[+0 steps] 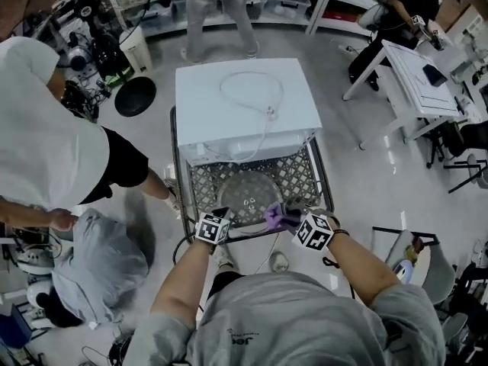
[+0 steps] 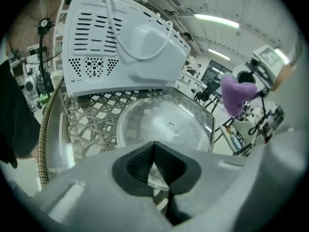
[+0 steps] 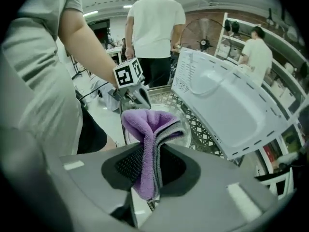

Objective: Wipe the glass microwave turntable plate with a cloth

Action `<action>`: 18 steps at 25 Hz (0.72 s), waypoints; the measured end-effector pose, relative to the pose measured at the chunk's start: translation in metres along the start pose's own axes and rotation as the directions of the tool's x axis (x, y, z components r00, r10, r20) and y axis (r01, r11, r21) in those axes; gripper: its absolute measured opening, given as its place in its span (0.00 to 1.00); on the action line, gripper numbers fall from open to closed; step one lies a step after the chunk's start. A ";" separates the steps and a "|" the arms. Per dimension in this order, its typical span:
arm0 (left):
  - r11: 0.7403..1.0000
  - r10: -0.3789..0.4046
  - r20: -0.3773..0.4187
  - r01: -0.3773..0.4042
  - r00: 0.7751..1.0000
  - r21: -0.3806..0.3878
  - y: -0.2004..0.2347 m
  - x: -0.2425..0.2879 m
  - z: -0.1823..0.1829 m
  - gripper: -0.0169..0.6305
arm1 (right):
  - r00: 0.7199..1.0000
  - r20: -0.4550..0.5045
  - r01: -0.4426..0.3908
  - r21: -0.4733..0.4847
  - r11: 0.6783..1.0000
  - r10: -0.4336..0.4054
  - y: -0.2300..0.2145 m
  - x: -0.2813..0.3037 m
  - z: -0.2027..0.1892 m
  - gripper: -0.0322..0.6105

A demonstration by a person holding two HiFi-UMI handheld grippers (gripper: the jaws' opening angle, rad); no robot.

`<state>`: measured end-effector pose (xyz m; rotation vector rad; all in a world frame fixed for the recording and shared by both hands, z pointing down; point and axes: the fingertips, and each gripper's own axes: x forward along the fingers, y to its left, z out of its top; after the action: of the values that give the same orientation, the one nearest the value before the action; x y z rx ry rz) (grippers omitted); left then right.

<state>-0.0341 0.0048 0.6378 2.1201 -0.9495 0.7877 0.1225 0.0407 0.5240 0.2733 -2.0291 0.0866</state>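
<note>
Busy workshop, pale floor, shelves and desks around, people standing near. In the middle a metal lattice tabletop carries a white microwave lying with its vented back up and its cord looped on top, probably parked there to free its inside part for cleaning. The glass turntable plate lies flat on the lattice just in front of the microwave, at the near edge by the person. Left claw is closed, apparently pinching the plate's near rim, I judge to steady it so it can't slide or spin under wiping. Right claw is clamped on a folded purple and grey cloth, a wad sticking out past the tips as the wiping face. Cloth hangs just over the plate's near right edge; contact unclear. Wiping looks about to begin
</note>
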 end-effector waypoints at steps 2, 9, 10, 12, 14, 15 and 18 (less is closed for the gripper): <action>0.998 -0.041 0.040 0.042 0.998 -0.035 -0.002 -0.008 0.022 0.02 | 0.999 0.014 0.042 0.068 0.997 -0.043 -0.015 -0.014 0.008 0.19; 0.991 -0.130 0.137 0.124 0.982 0.046 -0.036 -0.067 0.075 0.02 | 0.978 0.126 0.130 0.244 0.961 -0.165 -0.049 -0.073 0.023 0.19; 0.992 -0.117 0.160 0.109 0.980 0.055 -0.035 -0.076 0.085 0.02 | 0.974 0.148 0.129 0.263 0.956 -0.173 -0.054 -0.079 0.026 0.19; 0.995 -0.085 0.205 0.074 0.975 0.062 -0.039 -0.094 0.100 0.02 | 0.966 0.189 0.116 0.296 0.948 -0.177 -0.059 -0.093 0.023 0.19; 0.998 -0.041 0.249 0.031 0.968 0.045 -0.048 -0.108 0.109 0.02 | 0.956 0.233 0.099 0.324 0.941 -0.180 -0.065 -0.106 0.014 0.19; 1.000 -0.016 0.273 0.010 0.962 0.024 -0.055 -0.115 0.113 0.02 | 0.949 0.256 0.090 0.337 0.937 -0.184 -0.070 -0.115 0.010 0.19; 0.997 0.062 0.351 -0.042 0.934 -0.065 -0.080 -0.134 0.123 0.02 | 0.925 0.326 0.068 0.363 0.929 -0.195 -0.084 -0.144 -0.004 0.19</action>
<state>-0.0143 0.0026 0.4397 2.2367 -1.2021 0.4015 0.2079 -0.0181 0.3929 0.6938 -2.3454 0.3325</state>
